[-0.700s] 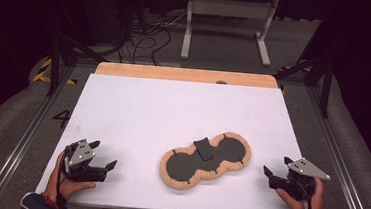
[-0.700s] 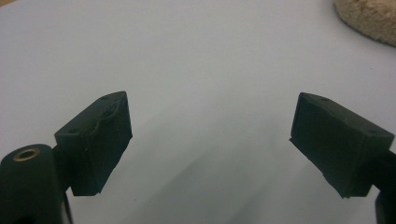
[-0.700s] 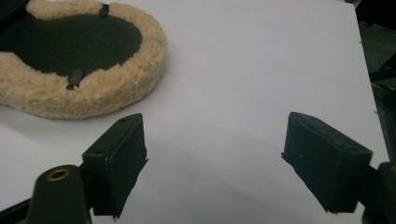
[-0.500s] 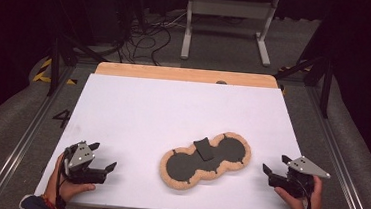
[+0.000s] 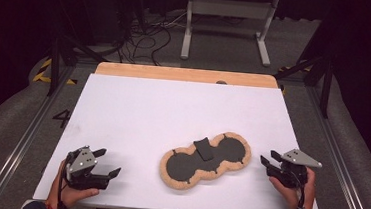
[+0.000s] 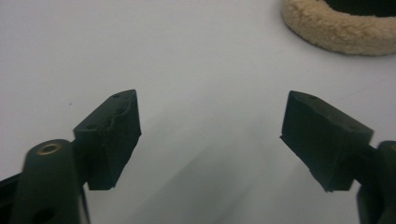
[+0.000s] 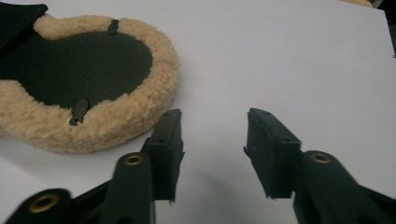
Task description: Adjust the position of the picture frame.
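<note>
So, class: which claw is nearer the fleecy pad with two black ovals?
Right. The right claw sits just off the fleecy pad at its right end; the left claw is farther off, across bare table on its left.

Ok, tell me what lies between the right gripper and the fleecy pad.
Nothing: bare white table separates the right gripper from the fleecy pad. The high view and right gripper view both show this gap.

The left tongs point(image 5: 107, 162) have slid slightly rightward along the white table point(image 5: 183, 109), and the right tongs point(image 5: 267, 162) have edged leftward toward the tan fleece figure-eight pad point(image 5: 204, 159).
</note>
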Tool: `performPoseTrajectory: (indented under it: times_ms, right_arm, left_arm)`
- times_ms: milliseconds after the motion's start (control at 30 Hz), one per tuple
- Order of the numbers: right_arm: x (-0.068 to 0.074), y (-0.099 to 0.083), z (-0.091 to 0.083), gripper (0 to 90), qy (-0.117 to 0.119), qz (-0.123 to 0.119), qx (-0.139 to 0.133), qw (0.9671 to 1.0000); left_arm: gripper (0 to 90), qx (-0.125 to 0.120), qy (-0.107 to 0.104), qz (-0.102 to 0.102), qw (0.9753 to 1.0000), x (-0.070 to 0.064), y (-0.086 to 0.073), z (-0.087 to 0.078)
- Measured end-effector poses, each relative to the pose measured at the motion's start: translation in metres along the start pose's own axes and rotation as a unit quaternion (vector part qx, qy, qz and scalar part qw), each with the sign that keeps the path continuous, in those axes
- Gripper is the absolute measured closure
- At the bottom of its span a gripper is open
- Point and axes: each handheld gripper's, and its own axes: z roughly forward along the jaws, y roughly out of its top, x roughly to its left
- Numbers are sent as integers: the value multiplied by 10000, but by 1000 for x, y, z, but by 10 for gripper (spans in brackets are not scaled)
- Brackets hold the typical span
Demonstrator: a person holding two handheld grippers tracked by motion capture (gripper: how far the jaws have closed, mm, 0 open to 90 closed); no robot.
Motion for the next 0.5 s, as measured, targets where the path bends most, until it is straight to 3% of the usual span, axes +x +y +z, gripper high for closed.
performPoseTrajectory:
  times_ms: [100,133,333,400,500]
  right_arm:
    - [0,2,6,717,108,34,49,9999]
    - [1,3,8,748,142,12,97,9999]
    - [5,8,19,849,242,-33,259,9994]
    - [5,9,22,868,288,8,268,9992]
    - [4,11,27,900,430,126,302,9985]
  left_arm:
    - [322,27,-235,36,9997,-14,9,7]
    - [382,49,-395,85,9992,-18,12,10]
    - [792,234,-896,408,9949,-37,28,28]
    - [860,380,-981,525,9931,-45,31,34]
    - [886,504,-1171,604,9900,-55,35,41]
